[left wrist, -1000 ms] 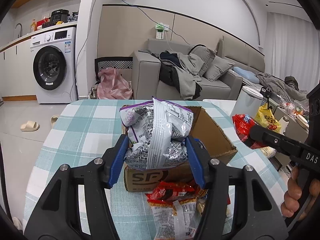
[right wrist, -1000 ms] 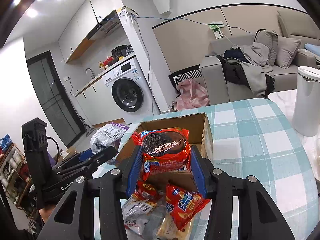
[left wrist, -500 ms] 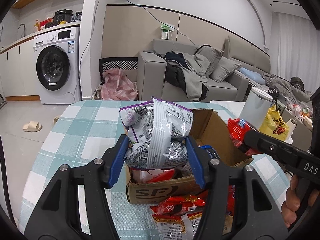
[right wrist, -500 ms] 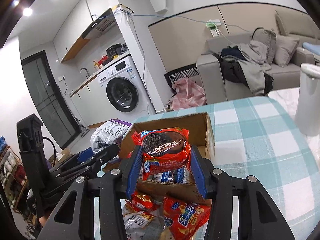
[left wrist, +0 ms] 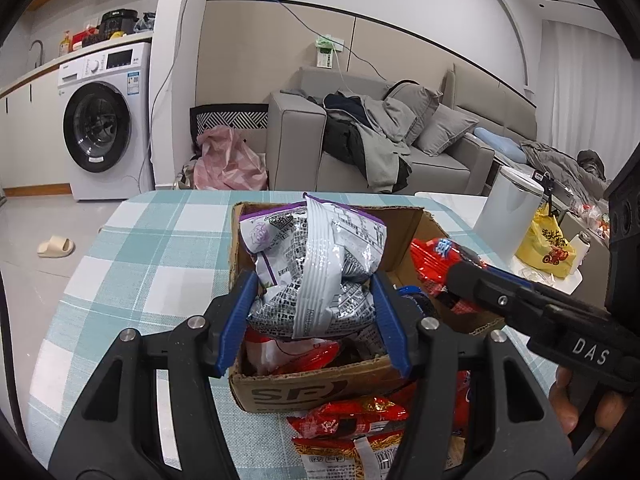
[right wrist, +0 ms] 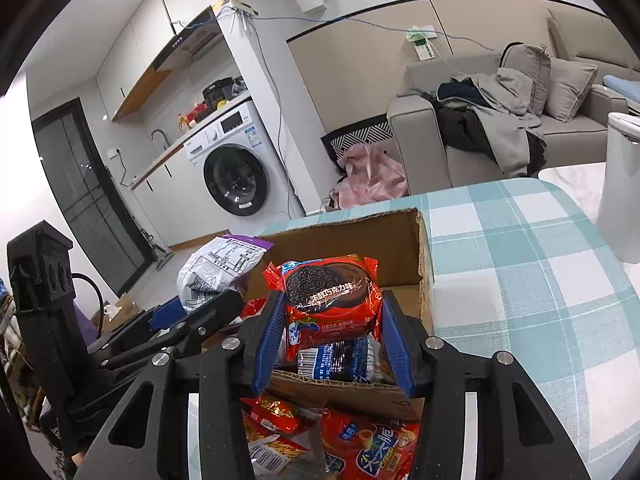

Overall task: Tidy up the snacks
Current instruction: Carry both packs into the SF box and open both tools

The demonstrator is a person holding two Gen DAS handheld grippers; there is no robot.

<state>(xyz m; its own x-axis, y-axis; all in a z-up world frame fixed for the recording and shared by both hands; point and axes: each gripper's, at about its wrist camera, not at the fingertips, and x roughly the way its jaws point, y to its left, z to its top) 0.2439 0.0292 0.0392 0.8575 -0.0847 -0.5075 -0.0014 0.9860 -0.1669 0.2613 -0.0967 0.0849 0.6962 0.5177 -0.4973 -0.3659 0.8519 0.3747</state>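
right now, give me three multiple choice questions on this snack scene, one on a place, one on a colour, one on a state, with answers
1. Where is the cardboard box?
A. on the checked tablecloth
B. on the sofa
C. on the floor

2. What colour is the cookie pack in the right gripper?
A. green
B. red
C. yellow

3. What is the left gripper doing?
A. hanging open with nothing in it
B. clamped on a bottle
C. clamped on the silver and purple snack bag

Answers:
1. A, the box stands on the teal and white checked tablecloth.
2. B, its wrapper is red around a dark cookie picture.
3. C, both blue pads press the bag's sides above the box.
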